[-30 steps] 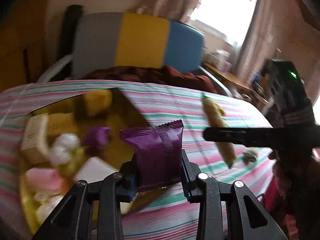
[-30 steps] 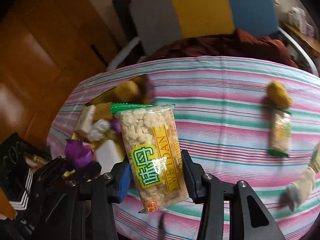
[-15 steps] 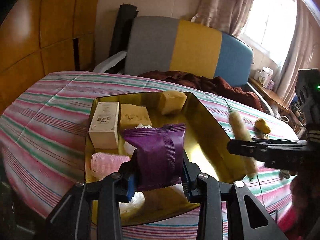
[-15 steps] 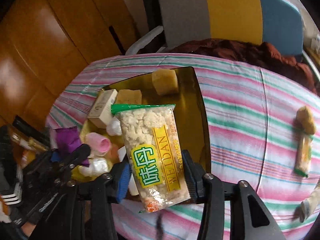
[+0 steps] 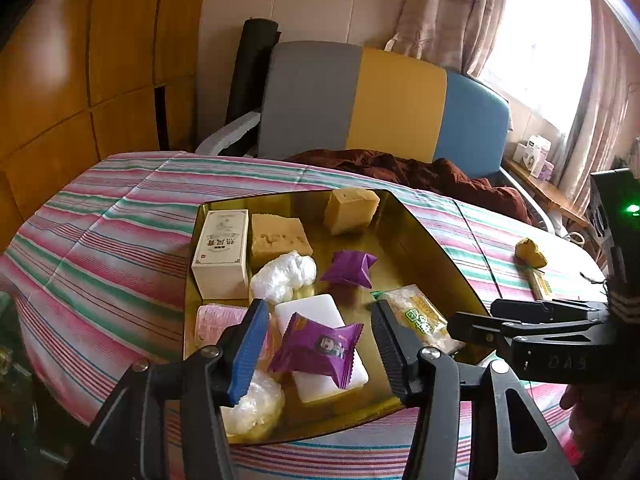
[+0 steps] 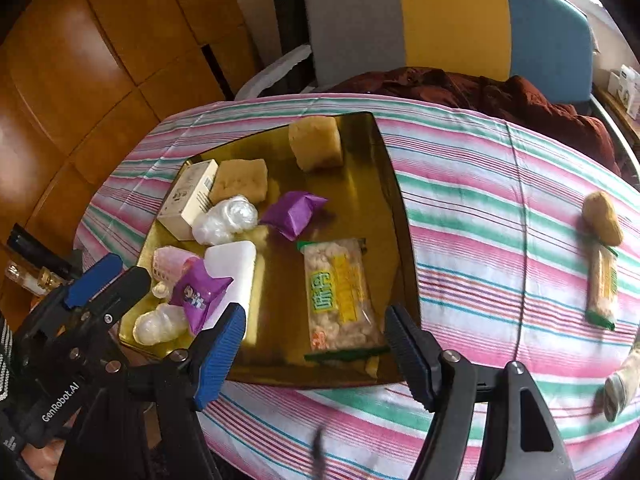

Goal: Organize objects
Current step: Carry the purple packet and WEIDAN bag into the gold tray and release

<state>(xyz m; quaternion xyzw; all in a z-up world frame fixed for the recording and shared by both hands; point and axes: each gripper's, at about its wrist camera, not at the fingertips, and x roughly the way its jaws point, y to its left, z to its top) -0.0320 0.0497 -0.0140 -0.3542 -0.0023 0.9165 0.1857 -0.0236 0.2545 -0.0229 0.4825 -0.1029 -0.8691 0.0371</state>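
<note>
A gold tray [image 5: 420, 240] [image 6: 384, 168] sits on the striped table and holds several snacks. My left gripper [image 5: 316, 344] is open just above a purple packet [image 5: 318, 348] [image 6: 200, 294] that lies on a white block [image 5: 320, 312] in the tray. My right gripper [image 6: 316, 344] is open above a clear rice-cake packet with green and yellow print [image 6: 340, 292] [image 5: 420, 316] that lies flat in the tray's right half. A second purple packet [image 5: 350, 268] [image 6: 294, 212] lies mid-tray.
The tray also holds a cream box [image 5: 222, 252], tan cake blocks [image 5: 280, 238] [image 5: 350, 210], white wrapped lumps [image 5: 284, 276] and a pink roll [image 5: 216, 318]. On the cloth to the right lie a yellow snack [image 6: 602, 218] and a long packet [image 6: 602, 284]. A striped chair [image 5: 380, 100] stands behind.
Both grippers opened and let go. The purple packet now lies on the white block and the rice-cake packet now lies in the tray.
</note>
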